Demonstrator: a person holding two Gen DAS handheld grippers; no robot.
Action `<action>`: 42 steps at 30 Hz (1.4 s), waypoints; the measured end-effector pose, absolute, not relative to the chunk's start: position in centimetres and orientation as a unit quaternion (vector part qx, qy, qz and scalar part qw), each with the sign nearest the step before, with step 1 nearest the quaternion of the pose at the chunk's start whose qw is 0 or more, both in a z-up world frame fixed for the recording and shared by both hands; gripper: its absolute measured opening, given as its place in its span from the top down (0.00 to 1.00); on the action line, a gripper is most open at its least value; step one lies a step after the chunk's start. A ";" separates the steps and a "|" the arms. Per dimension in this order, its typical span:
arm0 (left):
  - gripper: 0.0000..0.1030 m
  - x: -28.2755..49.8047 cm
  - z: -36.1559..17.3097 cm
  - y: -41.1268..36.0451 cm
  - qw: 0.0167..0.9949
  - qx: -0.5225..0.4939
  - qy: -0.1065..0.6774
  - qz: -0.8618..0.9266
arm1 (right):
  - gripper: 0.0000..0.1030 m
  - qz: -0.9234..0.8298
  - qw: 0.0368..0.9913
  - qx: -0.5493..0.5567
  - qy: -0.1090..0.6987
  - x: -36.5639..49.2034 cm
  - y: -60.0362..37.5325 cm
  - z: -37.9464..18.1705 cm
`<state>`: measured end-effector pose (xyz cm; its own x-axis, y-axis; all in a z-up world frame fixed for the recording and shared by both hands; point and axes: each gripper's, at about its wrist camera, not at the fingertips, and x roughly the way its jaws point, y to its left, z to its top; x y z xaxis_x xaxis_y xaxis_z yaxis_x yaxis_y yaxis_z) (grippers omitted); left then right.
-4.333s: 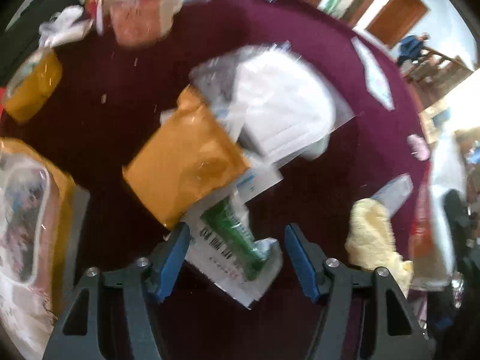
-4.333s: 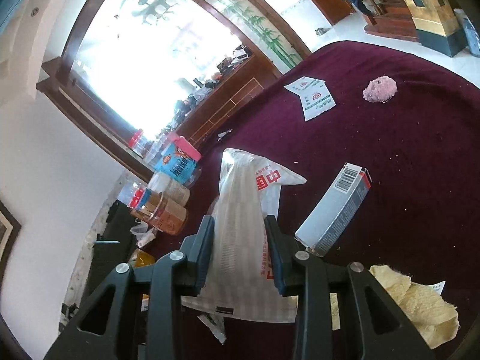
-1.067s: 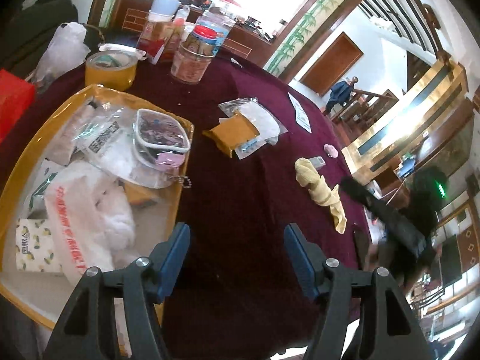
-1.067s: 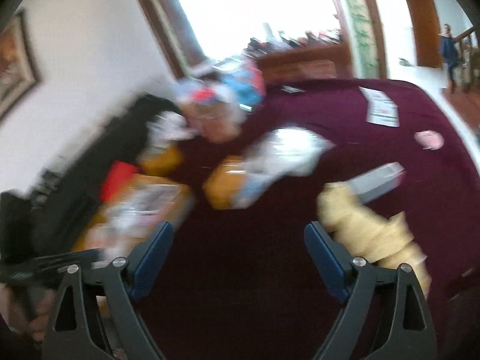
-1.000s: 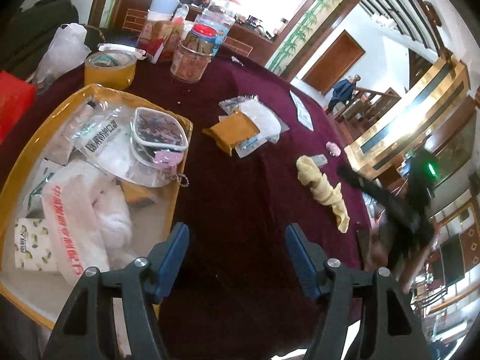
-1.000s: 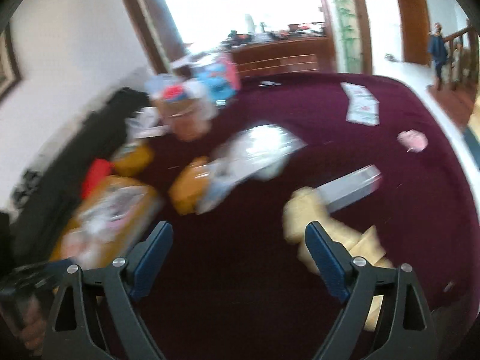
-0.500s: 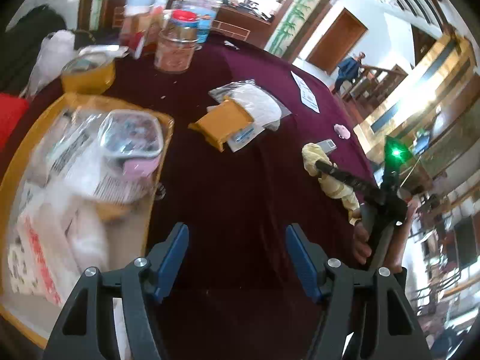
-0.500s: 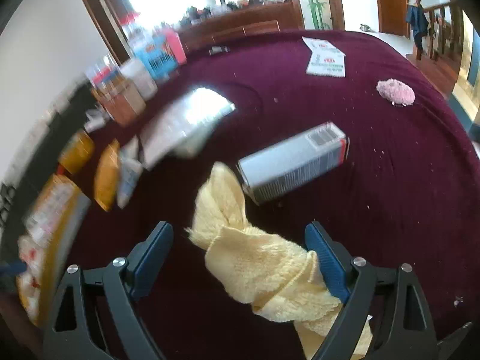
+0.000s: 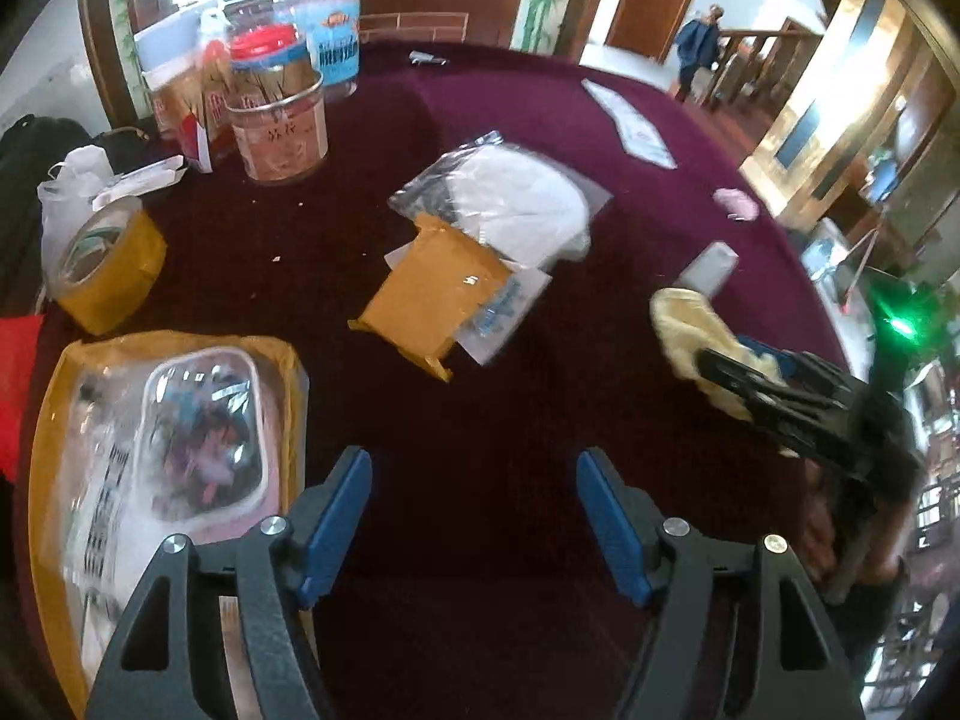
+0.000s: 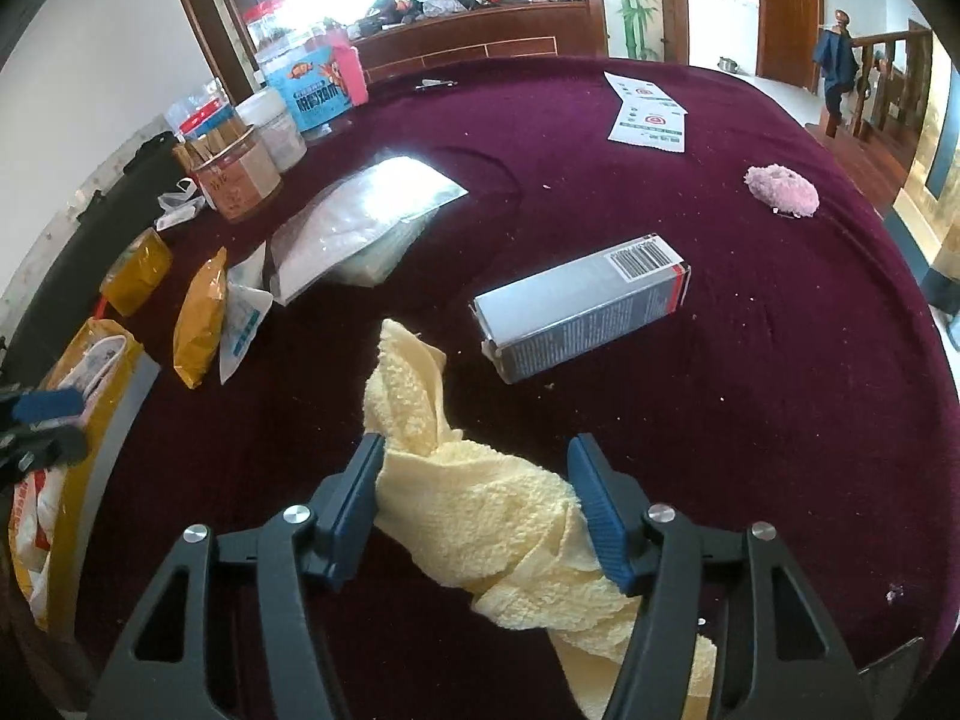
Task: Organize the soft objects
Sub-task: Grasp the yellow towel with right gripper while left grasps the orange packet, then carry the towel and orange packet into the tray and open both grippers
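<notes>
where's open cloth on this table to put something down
Bare maroon cloth lies between the yellow tray, the orange packet and the yellow towel, under the open left gripper. More lies beyond the grey box. The jars make the far-left edge crowded.

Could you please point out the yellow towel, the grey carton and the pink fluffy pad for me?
yellow towel (image 10: 474, 510): right wrist view, bunched middle between the fingers.
grey carton (image 10: 576, 312): right wrist view, long side face.
pink fluffy pad (image 10: 782, 190): right wrist view, centre.

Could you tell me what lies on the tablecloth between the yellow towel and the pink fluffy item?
In the right wrist view, a grey carton lies on its side between the yellow towel and the pink fluffy item, touching neither.
</notes>
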<state>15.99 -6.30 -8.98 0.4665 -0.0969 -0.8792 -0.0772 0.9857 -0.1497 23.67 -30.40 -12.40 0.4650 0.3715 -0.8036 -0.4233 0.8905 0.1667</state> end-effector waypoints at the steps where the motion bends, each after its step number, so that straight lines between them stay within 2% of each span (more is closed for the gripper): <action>1: 0.28 16.6 -9.3 -6.2 0.851 -0.082 0.519 -0.001 | 0.40 0.231 0.855 -0.028 0.463 23.7 -30.4 -12.5; 5: 0.28 19.3 -10.4 -5.4 0.846 -0.081 0.526 0.028 | 0.40 0.225 0.856 -0.021 0.465 23.9 -30.6 -12.6; 9: 0.28 21.3 -10.9 -5.5 0.848 -0.057 0.526 0.038 | 0.34 0.218 0.851 -0.015 0.477 24.3 -30.7 -13.1; 22: 0.25 26.4 -13.2 -5.2 0.844 -0.010 0.535 0.036 | 0.33 0.217 0.852 -0.015 0.477 24.3 -30.6 -13.2; 24: 0.30 26.5 -13.6 -5.4 0.839 -0.018 0.544 0.024 | 0.33 0.217 0.852 -0.014 0.477 24.3 -30.6 -13.2; 26: 0.45 26.3 -13.7 -5.6 0.838 -0.013 0.544 0.036 | 0.33 0.217 0.851 -0.013 0.477 24.3 -30.7 -13.2; 28: 0.50 26.1 -13.6 -5.4 0.837 -0.015 0.544 0.048 | 0.34 0.217 0.852 -0.013 0.476 24.3 -30.7 -13.2; 33: 0.51 24.9 -13.1 -4.4 0.832 -0.055 0.551 0.038 | 0.47 0.221 0.859 -0.017 0.461 23.9 -30.6 -12.6; 42: 0.51 19.2 -10.1 -4.6 0.818 -0.139 0.557 -0.022 | 0.50 0.333 0.842 0.051 0.421 22.5 -30.5 -10.4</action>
<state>19.23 -4.62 -10.12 0.3776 -0.1908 -0.9061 -0.1192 0.9604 -0.2518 22.53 -30.47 -10.44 0.4245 0.6035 -0.6750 -0.5182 0.7732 0.3655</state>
